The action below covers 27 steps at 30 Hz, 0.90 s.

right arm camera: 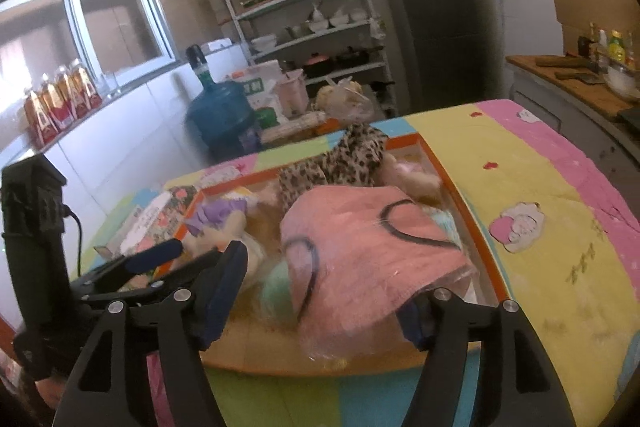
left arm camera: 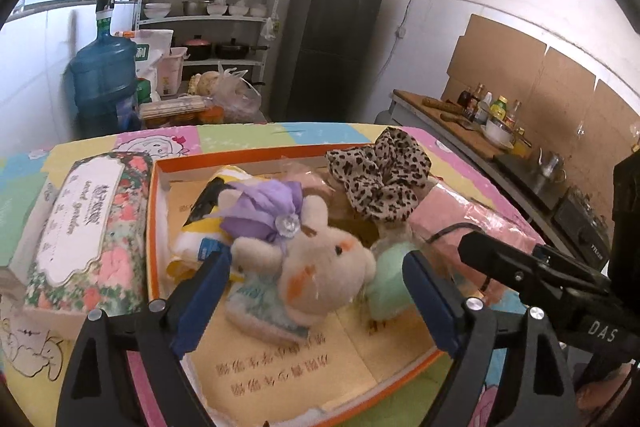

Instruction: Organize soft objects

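Observation:
An orange-rimmed box on the table holds the soft things. A beige plush bunny with a purple bow lies between the blue pads of my left gripper, which stands open and clear of it. Behind the bunny are a leopard-print bow, a mint green soft piece and a wrapped pink towel. In the right wrist view the pink towel lies between the jaws of my right gripper, which is open. The towel's edge hides part of that gripper's right pad.
A floral tissue pack lies just left of the box. The table wears a colourful cartoon cloth. Beyond it stand a blue water bottle, a loaded shelf, a dark fridge and a counter with bottles.

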{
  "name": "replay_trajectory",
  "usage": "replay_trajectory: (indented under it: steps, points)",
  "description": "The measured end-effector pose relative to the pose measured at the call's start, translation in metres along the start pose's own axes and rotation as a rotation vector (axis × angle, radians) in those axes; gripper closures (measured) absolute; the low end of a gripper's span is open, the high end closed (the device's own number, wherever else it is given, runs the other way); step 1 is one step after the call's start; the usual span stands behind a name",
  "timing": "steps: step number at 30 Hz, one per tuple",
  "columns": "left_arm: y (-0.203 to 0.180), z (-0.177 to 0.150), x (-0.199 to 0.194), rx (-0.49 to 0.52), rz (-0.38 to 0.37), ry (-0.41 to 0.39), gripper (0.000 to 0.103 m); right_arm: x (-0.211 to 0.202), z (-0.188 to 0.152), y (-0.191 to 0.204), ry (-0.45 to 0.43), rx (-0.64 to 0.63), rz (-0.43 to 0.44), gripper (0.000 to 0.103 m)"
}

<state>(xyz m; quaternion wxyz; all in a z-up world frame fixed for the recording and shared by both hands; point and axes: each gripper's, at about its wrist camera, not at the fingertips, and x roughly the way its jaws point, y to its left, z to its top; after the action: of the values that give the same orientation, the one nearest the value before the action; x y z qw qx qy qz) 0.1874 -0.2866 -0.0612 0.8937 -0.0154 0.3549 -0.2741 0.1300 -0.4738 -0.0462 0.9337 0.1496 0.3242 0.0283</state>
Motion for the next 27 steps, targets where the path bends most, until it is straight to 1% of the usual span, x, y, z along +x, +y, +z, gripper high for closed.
replay_trajectory:
  steps: [5, 6, 8, 12, 14, 16, 19, 25, 27]
  points:
    - [0.002, -0.004, -0.019, 0.003, 0.010, -0.023, 0.015, -0.012, -0.008, 0.002, 0.007, -0.001, -0.059, 0.033]
    - [0.003, -0.005, -0.023, 0.002, 0.012, -0.031, 0.015, -0.014, -0.009, 0.004, 0.005, -0.002, -0.071, 0.031]
    - [0.004, -0.007, -0.032, -0.001, 0.015, -0.046, 0.015, -0.018, -0.011, 0.006, 0.008, -0.011, -0.110, 0.027]
    - [0.008, -0.009, -0.051, -0.009, 0.026, -0.077, 0.015, -0.022, -0.013, 0.008, 0.012, -0.026, -0.189, 0.027]
    - [0.011, -0.010, -0.062, -0.013, 0.043, -0.098, 0.015, -0.026, -0.016, 0.005, 0.002, -0.003, -0.217, 0.027]
    - [0.013, -0.010, -0.071, -0.017, 0.058, -0.120, 0.015, -0.031, -0.016, 0.004, -0.010, 0.015, -0.203, 0.026]
    - [0.014, -0.012, -0.087, -0.010, 0.094, -0.166, 0.015, -0.042, -0.017, 0.017, -0.052, -0.010, -0.211, 0.026]
    - [0.017, -0.019, -0.117, 0.005, 0.137, -0.225, 0.015, -0.057, -0.019, 0.060, -0.126, -0.105, -0.225, 0.026]
    - [0.019, -0.025, -0.128, 0.011, 0.162, -0.247, 0.015, -0.062, -0.022, 0.077, -0.154, -0.138, -0.223, 0.026]
